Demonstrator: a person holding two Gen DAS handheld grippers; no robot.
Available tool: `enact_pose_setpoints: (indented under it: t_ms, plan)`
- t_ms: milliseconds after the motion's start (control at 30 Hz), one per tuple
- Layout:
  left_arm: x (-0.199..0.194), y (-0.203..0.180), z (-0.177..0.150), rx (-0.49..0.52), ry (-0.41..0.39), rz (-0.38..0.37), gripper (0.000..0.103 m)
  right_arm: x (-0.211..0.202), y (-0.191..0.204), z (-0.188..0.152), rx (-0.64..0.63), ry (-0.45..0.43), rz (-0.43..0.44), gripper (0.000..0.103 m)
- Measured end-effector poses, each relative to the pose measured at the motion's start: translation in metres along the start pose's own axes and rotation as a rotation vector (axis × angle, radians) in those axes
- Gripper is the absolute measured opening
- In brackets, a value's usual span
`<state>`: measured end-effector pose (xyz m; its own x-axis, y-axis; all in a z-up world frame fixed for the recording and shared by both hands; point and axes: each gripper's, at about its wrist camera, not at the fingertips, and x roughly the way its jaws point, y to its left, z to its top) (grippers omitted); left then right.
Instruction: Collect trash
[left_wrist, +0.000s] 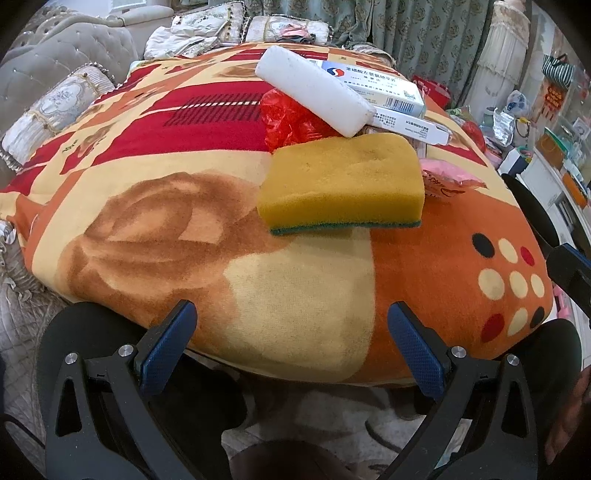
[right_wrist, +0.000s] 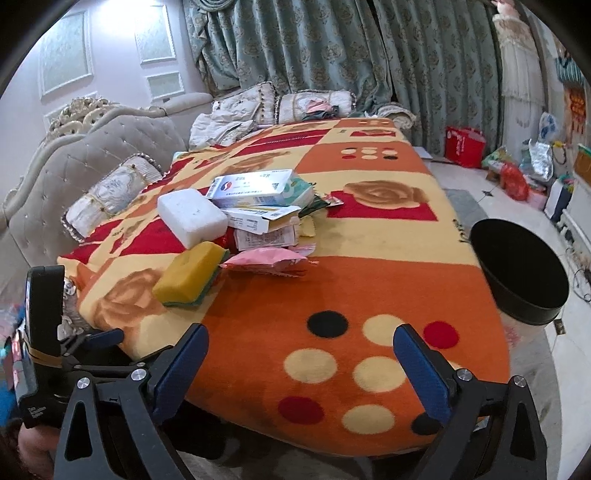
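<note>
A trash pile lies on the blanket-covered table (left_wrist: 184, 221). It holds a yellow sponge with a green underside (left_wrist: 343, 184) (right_wrist: 192, 275), a white foam block (left_wrist: 314, 90) (right_wrist: 190, 216), medicine boxes (left_wrist: 376, 83) (right_wrist: 255, 188), a red plastic bag (left_wrist: 291, 122) and a pink wrapper (left_wrist: 443, 181) (right_wrist: 266, 262). My left gripper (left_wrist: 291, 332) is open and empty at the near table edge, short of the sponge. My right gripper (right_wrist: 301, 358) is open and empty over the near edge, right of the pile. The left gripper also shows in the right wrist view (right_wrist: 96, 343).
A black-rimmed trash bin (right_wrist: 517, 269) stands beside the table's right edge; its rim shows in the left wrist view (left_wrist: 535, 218). A grey tufted sofa (right_wrist: 92, 155) with cushions lies left and behind. Bags and clutter (right_wrist: 517, 173) sit on the floor at right.
</note>
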<state>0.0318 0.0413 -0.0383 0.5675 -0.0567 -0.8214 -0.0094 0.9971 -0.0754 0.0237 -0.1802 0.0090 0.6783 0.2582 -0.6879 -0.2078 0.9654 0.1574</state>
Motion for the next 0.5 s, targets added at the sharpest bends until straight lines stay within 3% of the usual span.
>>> enact_pose_setpoints:
  t_ms: [267, 500]
  plan:
    - [0.000, 0.000, -0.001, 0.001, -0.003, -0.001, 0.102, -0.004, 0.007, 0.001, -0.042, -0.050, -0.040, 0.099]
    - [0.001, 0.000, -0.001, 0.000, -0.007, -0.002, 0.102, -0.009, -0.007, 0.000, 0.052, -0.082, -0.056, 0.099]
